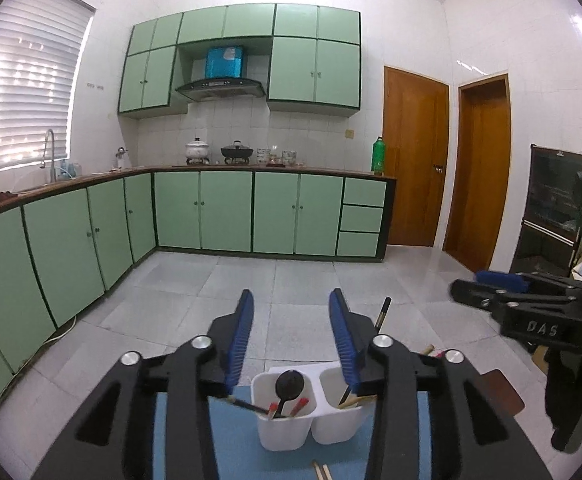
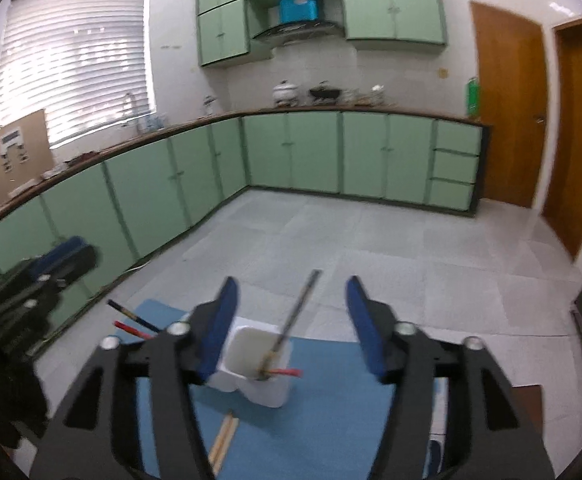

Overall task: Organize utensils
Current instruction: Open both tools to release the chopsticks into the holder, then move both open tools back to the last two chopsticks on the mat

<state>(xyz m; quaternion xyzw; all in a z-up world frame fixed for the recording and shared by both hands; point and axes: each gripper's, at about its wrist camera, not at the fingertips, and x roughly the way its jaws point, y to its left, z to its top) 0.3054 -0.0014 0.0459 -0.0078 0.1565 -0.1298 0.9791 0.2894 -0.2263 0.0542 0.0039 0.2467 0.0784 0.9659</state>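
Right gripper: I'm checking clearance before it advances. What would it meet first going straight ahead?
Probably the long dark chopstick leaning from the white holder, rising between the open right gripper's fingers. Depth is uncertain; it may pass above.

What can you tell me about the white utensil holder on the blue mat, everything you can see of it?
The white utensil holder looks like glossy plastic, with two open-topped cups joined side by side, standing upright on the blue mat. In the left wrist view, its left cup holds a black spoon bowl-up with red-tipped chopsticks and a dark one leaning out over the rim; its right cup holds more chopsticks leaning right. A loose wooden pair lies on the mat just in front, apart from it. Neither gripper touches it.
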